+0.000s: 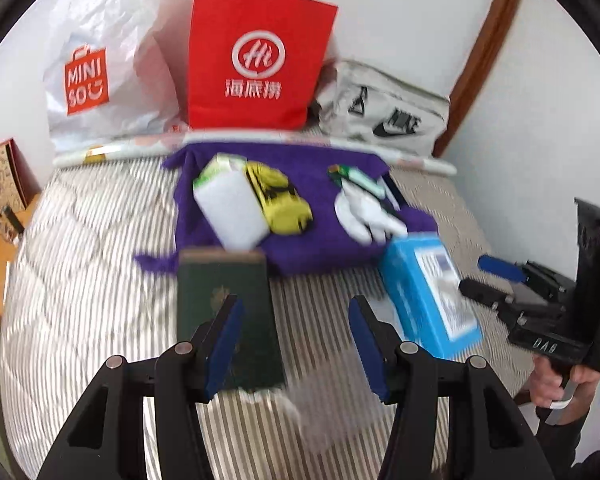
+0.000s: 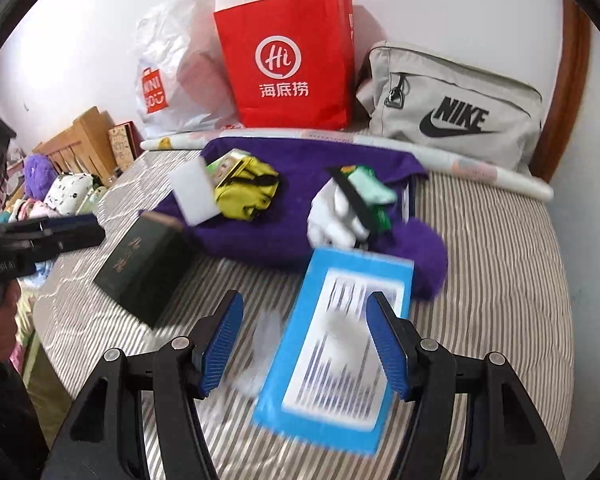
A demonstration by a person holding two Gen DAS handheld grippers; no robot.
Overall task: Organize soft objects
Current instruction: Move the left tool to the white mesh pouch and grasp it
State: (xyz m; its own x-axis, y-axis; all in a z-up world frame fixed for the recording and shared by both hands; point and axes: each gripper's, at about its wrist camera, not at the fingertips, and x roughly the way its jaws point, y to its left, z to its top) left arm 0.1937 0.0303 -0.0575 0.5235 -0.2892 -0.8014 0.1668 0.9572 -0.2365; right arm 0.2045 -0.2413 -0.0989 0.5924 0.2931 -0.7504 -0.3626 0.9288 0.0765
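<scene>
In the left wrist view, the left claw (image 1: 296,344) was released at lower centre, above the striped bed (image 1: 80,280); the yellow socks (image 1: 280,200) and white gloves (image 1: 364,212) lay on the purple cloth (image 1: 300,236) at centre. In the right wrist view, the right claw (image 2: 306,344) was released over a blue box (image 2: 340,344); the same yellow socks (image 2: 248,190) stayed at upper centre.

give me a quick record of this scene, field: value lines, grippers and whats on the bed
surface: striped bed
left gripper: open, empty, over green box
right gripper: open, empty, over blue box
purple towel: holds yellow pouch, white glove, white block
at wall: red bag, white bag, grey bag
</scene>
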